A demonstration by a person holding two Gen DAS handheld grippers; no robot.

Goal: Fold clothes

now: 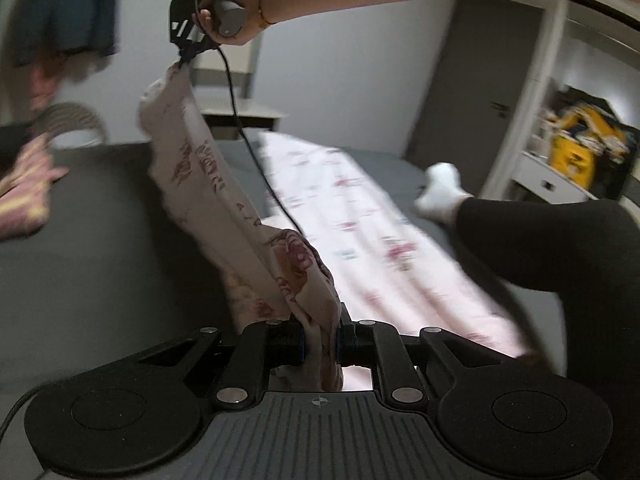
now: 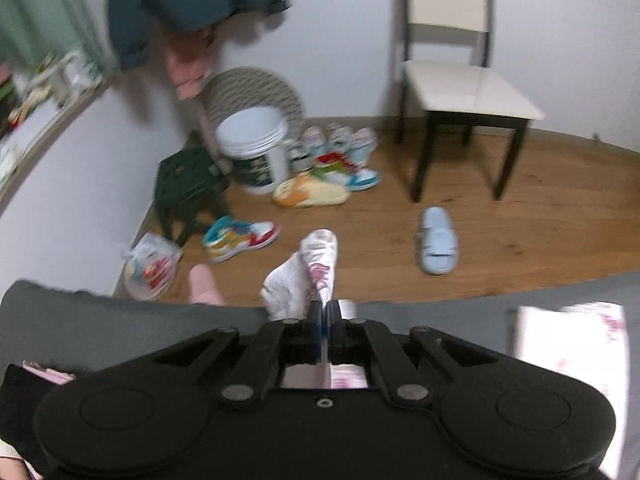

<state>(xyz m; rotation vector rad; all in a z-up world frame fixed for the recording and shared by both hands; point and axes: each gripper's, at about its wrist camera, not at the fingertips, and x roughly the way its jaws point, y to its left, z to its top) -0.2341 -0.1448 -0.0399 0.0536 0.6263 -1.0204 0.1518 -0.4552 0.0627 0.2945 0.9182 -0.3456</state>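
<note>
Stretching between your two grippers, the pink floral garment (image 1: 208,184) hangs taut above the dark bed (image 1: 100,240), one end high and the other low. Your left gripper (image 1: 320,336) is clamped on a bunched fold of it, the cloth squeezed between the fingers. Your right gripper (image 2: 325,312), held up in your right hand (image 1: 228,16), has its fingers pressed together on the other end, with a tuft of the fabric sticking out past the tips. More of the same pink cloth (image 1: 360,240) lies spread flat on the bed below. Your leg in black with a white sock (image 1: 440,192) rests on the bed's right side. Beyond the bed's edge, the wooden floor (image 2: 520,232) holds a chair (image 2: 460,92), a white bucket (image 2: 256,148), sneakers (image 2: 240,236) and a blue slipper (image 2: 438,244).
</note>
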